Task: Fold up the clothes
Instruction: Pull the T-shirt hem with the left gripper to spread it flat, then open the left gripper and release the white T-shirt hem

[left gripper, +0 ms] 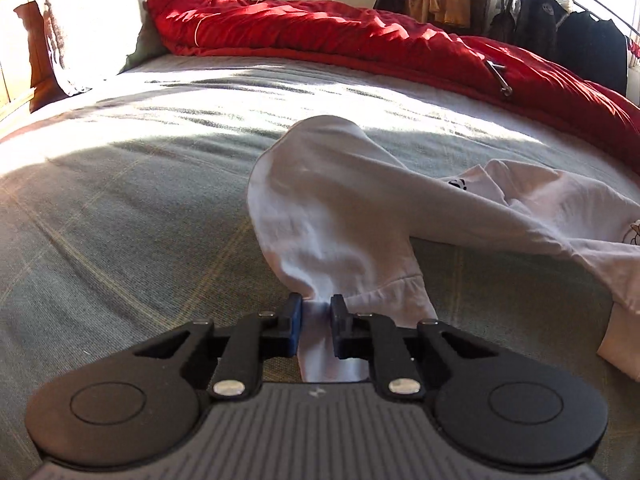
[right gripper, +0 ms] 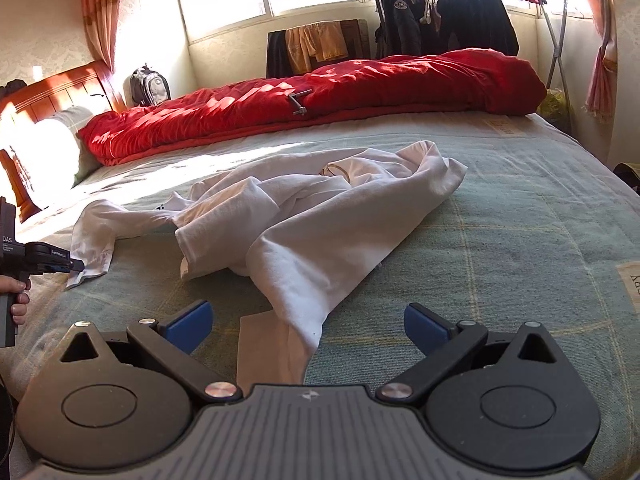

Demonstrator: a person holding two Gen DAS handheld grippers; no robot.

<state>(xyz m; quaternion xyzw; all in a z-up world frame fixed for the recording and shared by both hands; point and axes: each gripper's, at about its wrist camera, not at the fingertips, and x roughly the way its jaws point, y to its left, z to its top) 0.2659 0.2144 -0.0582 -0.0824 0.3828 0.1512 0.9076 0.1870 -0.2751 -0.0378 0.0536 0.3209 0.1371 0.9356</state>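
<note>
The left gripper (left gripper: pixel 316 322) has its jaws clamped on the cuff of a white shirt (right gripper: pixel 304 216), lifting that sleeve (left gripper: pixel 320 208) off the bed (right gripper: pixel 520 208). The right gripper (right gripper: pixel 308 326) hovers with jaws spread wide over the shirt's near edge. The shirt lies crumpled mid-bed, with a red quilt (right gripper: pixel 320 96) behind it.
</note>
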